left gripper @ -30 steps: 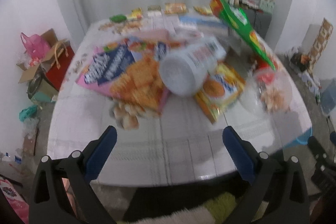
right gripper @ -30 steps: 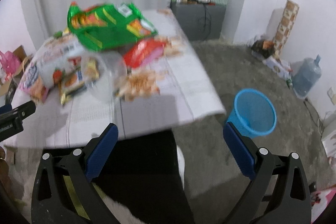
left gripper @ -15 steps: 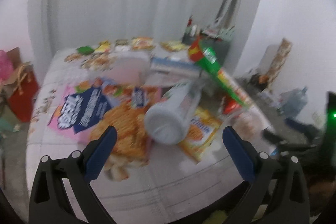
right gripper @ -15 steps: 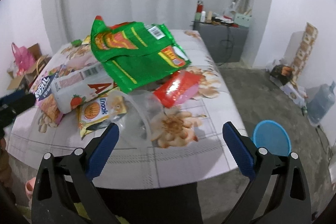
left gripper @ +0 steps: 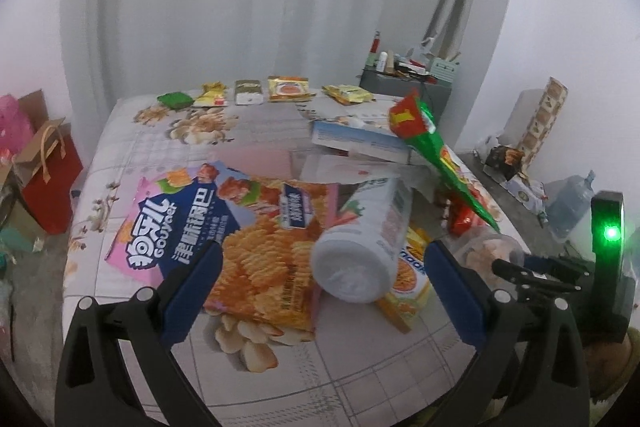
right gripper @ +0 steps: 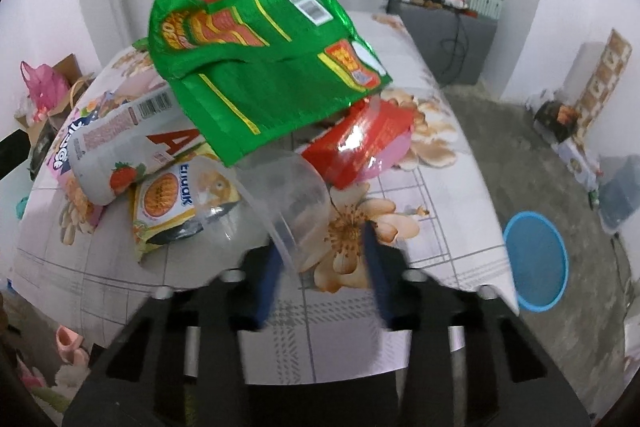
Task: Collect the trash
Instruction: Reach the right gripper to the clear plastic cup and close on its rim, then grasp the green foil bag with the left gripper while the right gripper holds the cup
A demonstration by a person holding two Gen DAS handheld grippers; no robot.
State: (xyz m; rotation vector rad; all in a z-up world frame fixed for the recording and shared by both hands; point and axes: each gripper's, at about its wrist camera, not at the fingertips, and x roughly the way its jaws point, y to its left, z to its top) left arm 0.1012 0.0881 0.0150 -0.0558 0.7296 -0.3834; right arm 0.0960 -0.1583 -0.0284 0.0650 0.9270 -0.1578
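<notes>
Trash pile (right gripper: 224, 131) covers your table (right gripper: 452, 211). Your L gripper (left gripper: 320, 291) has fingers spread wide, nothing held. R gripper (right gripper: 320, 267) fingers partly apart around clear cup (right gripper: 288, 199) rim; can't tell if pinching.

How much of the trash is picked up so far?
None yet, it seems. The green chip bag, white bottle, red wrapper and pink snack bag all lie on the table, and the blue bin on the floor looks empty. The right tongs are part-closed around the clear plastic cup, not clamped. The left tongs are open, holding nothing.
</notes>
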